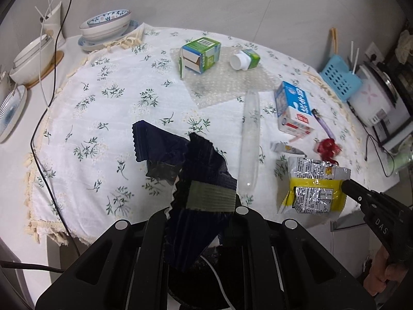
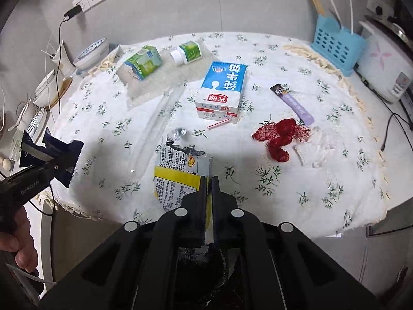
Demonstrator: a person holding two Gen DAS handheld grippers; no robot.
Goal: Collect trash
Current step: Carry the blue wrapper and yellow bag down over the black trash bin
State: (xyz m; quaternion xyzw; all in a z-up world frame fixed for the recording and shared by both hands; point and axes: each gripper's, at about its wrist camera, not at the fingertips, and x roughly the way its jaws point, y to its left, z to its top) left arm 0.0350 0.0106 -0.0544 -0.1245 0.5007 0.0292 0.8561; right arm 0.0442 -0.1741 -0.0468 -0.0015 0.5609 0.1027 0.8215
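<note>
My left gripper (image 1: 201,206) is shut on a dark blue crinkled wrapper (image 1: 180,165) and holds it above the table's near edge; it also shows in the right wrist view (image 2: 55,155). My right gripper (image 2: 209,180) is shut on a yellow and silver snack packet (image 2: 178,173), also seen in the left wrist view (image 1: 313,188). On the floral tablecloth (image 2: 296,175) lie a blue milk carton (image 2: 223,90), a green carton (image 2: 143,63), a small green bottle (image 2: 187,51), a clear plastic tube (image 2: 156,126), red netting (image 2: 280,138), a purple sachet (image 2: 294,103) and a pink straw (image 2: 218,124).
Bowls and plates (image 1: 105,27) stand at the far left. A blue utensil holder (image 2: 335,45) and a white rice cooker (image 2: 384,64) stand at the far right. Cables (image 1: 44,139) hang over the left edge. Bubble wrap (image 1: 227,85) lies under the green cartons.
</note>
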